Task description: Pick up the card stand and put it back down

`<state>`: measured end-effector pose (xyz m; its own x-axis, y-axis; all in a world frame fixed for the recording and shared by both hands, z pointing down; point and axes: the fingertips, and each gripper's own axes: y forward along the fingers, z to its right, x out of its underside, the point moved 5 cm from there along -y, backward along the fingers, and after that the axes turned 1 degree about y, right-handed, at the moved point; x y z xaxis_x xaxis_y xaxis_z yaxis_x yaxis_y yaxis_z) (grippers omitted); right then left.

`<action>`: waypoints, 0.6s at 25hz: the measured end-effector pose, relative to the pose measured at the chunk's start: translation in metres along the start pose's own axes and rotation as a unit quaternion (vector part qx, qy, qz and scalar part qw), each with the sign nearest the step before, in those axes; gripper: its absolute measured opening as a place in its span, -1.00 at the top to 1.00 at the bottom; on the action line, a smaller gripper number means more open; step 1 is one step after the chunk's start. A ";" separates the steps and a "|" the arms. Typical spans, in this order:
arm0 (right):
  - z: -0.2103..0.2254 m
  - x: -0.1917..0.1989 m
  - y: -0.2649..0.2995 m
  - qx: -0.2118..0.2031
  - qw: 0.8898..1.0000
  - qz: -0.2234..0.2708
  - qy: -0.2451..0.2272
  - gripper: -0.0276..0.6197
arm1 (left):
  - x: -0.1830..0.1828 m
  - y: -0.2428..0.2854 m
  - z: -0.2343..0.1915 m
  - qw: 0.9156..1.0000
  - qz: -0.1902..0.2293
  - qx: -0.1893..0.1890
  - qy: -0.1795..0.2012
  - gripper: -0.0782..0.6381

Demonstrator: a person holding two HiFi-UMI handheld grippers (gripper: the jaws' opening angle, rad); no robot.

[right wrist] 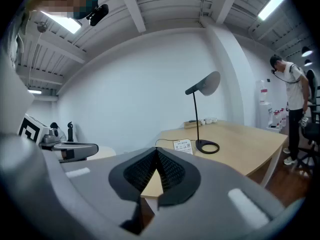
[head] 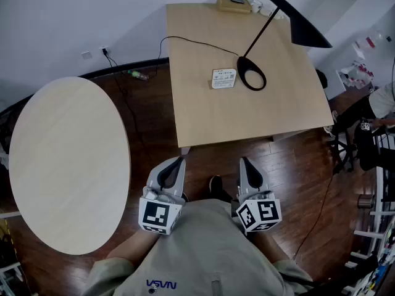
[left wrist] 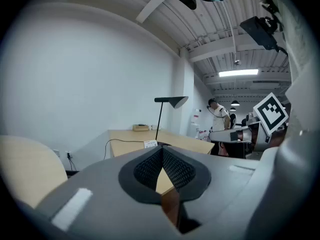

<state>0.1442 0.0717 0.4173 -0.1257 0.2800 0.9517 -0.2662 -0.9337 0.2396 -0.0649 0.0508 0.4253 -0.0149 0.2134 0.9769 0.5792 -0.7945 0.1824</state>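
The card stand (head: 223, 78) is a small white printed card standing on the square wooden table (head: 203, 122), just left of the lamp's ring base. It shows small and far off in the left gripper view (left wrist: 150, 144) and in the right gripper view (right wrist: 183, 146). My left gripper (head: 179, 160) and right gripper (head: 243, 160) hang side by side close to my body, over the floor short of the table's near edge. Both are shut with nothing between the jaws.
A black desk lamp (head: 271, 23) stands on the square table with its ring base (head: 252, 73) beside the card, its cable (head: 185, 40) running off the left edge. A tan box (head: 233, 4) sits at the far edge. A round table (head: 65, 159) is at left. A person (right wrist: 290, 99) stands at right.
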 end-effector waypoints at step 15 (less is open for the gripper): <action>0.107 -0.028 0.152 -0.072 0.997 -0.017 -0.037 0.80 | -0.024 0.106 -0.042 0.994 -0.006 -0.107 -0.007 0.77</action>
<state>0.2098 -0.1024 0.4472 -0.0454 0.2893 0.9562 -0.4037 -0.8808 0.2473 -0.0371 -0.0627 0.4255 -0.0095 0.2305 0.9730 0.3924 -0.8941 0.2157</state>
